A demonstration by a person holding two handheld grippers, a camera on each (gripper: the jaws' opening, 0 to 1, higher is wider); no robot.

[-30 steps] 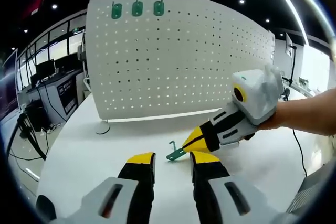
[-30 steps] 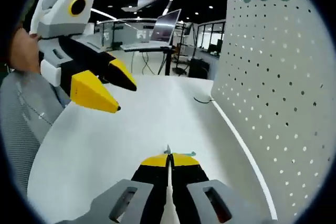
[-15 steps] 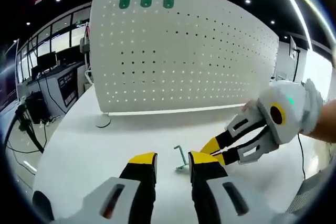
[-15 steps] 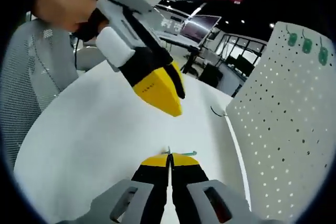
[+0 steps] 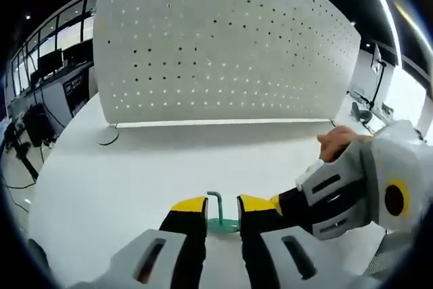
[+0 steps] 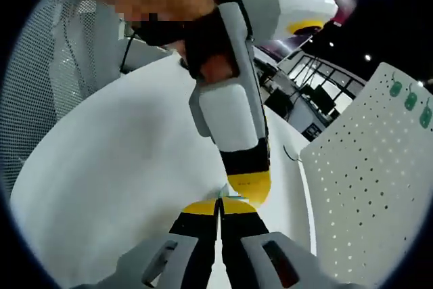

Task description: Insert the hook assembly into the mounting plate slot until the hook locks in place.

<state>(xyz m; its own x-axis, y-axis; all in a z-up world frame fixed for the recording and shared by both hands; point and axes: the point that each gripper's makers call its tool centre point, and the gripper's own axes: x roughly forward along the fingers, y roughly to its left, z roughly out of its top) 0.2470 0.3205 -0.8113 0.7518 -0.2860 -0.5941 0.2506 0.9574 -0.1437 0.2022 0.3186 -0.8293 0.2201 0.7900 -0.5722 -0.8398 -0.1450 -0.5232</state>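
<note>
On the white table (image 5: 101,187) before the perforated mounting plate (image 5: 223,45), the right gripper (image 6: 218,206) pinches the green hook (image 5: 218,212) upright between the left gripper (image 5: 220,209)'s parted jaws, apparently for a handover.

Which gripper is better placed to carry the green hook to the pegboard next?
Right, probably. The right gripper is shut on the green hook, while the left gripper is open, its jaws either side of the hook. The pegboard stands beyond on the table.
</note>
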